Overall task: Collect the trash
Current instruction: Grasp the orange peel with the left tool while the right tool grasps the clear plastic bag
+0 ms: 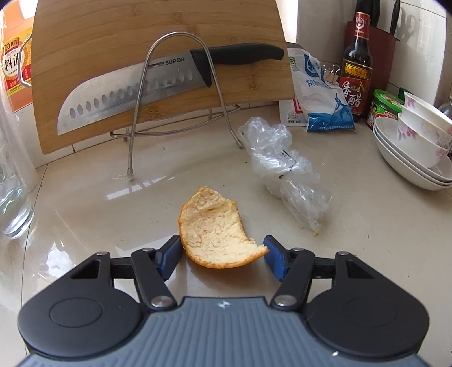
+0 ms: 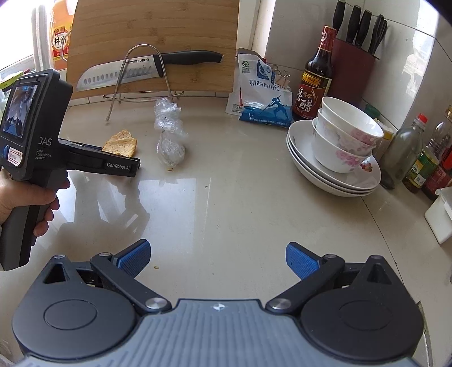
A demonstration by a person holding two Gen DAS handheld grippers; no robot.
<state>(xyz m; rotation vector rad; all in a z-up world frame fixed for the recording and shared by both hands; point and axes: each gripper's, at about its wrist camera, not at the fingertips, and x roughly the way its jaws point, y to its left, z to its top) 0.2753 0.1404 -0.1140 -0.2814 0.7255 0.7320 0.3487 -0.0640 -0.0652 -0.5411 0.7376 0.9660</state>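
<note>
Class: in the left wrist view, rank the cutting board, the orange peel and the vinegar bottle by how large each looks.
1. cutting board
2. orange peel, though it lies nearest the camera, which inflates it
3. vinegar bottle, close to the peel in apparent size and farther away

Drinking glass (image 1: 12,180) cut by left edge, cutting board (image 1: 158,42) top cropped — peel's (image 2: 121,143) near edge hidden.

Bright, even daylight from the upper left of both frames, blown out white there. Soft glare and mirrored reflections across the glossy counter (image 1: 367,240), faint shadows only. Sharp centre focus; heavy fisheye bending and dark vignetted corners at the edges.
</note>
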